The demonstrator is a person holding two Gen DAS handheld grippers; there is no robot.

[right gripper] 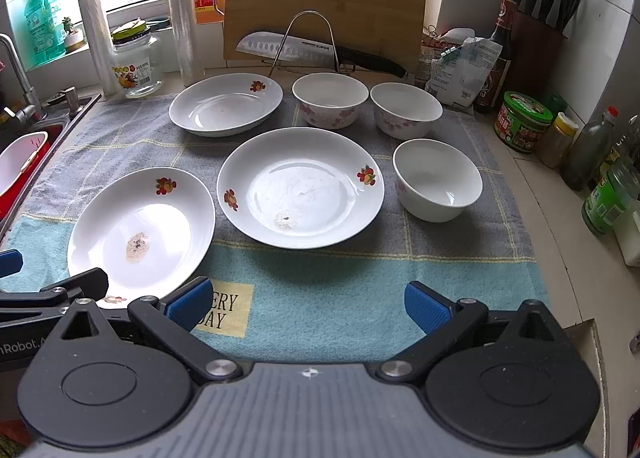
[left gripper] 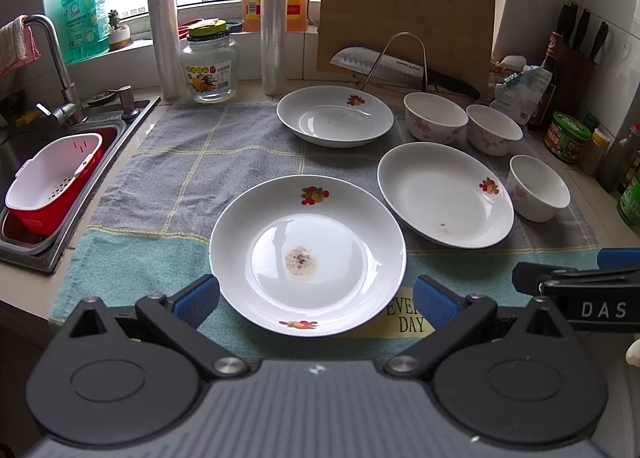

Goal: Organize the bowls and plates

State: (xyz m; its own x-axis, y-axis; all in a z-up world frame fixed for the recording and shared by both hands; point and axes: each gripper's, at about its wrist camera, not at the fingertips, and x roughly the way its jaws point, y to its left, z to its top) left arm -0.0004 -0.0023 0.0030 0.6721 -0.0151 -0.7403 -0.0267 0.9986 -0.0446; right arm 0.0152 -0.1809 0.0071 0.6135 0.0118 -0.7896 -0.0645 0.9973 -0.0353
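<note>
Three white plates with fruit prints lie on a towel: a near plate (left gripper: 308, 254) with a stain, a right plate (left gripper: 444, 194), and a far plate (left gripper: 334, 114). Three white bowls with pink flowers (left gripper: 435, 116) (left gripper: 494, 128) (left gripper: 538, 186) stand to the right. My left gripper (left gripper: 316, 298) is open, its fingers either side of the near plate's front rim. My right gripper (right gripper: 308, 302) is open and empty over the towel, in front of the middle plate (right gripper: 300, 186). The near plate (right gripper: 140, 230) shows at its left, the bowls (right gripper: 438, 178) (right gripper: 330, 98) (right gripper: 406, 108) behind.
A sink (left gripper: 60, 162) with a red and white colander (left gripper: 52, 178) lies at left. A jar (left gripper: 210, 66), rolls, a cutting board (left gripper: 404, 14), a knife on a rack (left gripper: 400, 66), bottles and tins (right gripper: 520, 122) line the back and right edges.
</note>
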